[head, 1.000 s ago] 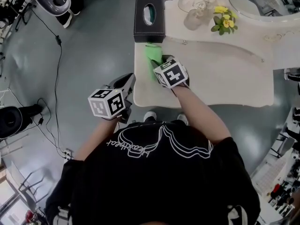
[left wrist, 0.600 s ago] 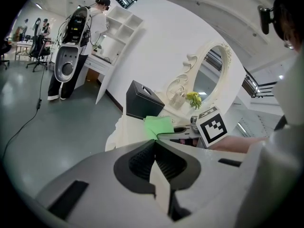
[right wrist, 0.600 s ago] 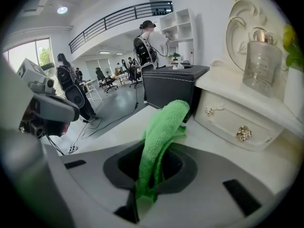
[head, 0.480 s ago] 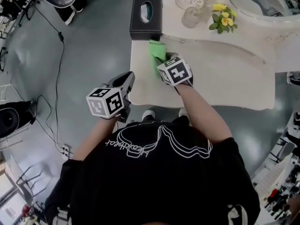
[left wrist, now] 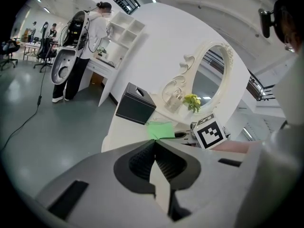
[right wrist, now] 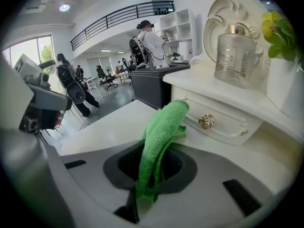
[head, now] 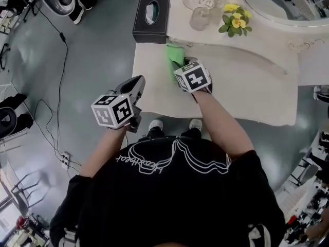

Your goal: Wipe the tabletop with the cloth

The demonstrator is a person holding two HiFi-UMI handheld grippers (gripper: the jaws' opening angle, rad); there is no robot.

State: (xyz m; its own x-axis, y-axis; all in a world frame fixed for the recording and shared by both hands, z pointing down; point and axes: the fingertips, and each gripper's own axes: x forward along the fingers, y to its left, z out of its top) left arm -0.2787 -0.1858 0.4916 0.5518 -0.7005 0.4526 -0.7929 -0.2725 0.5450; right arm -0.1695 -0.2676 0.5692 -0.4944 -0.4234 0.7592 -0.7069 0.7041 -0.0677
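- Since a second ago, the right claw (head: pixel 181 67) has dragged the green cloth (head: pixel 175 54) rightward over the counter (head: pixel 241 94), away from its left edge.
- Right claw is clamped on the green cloth, whose free end lies just beside the drawer front (right wrist: pixel 223 122).
- Left claw (head: pixel 134 86) hangs off the counter's left side above the floor (head: pixel 92 60), jaws pressed together, empty.

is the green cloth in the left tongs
No, the left tongs are shut on nothing; the cloth is clamped in the right tongs.
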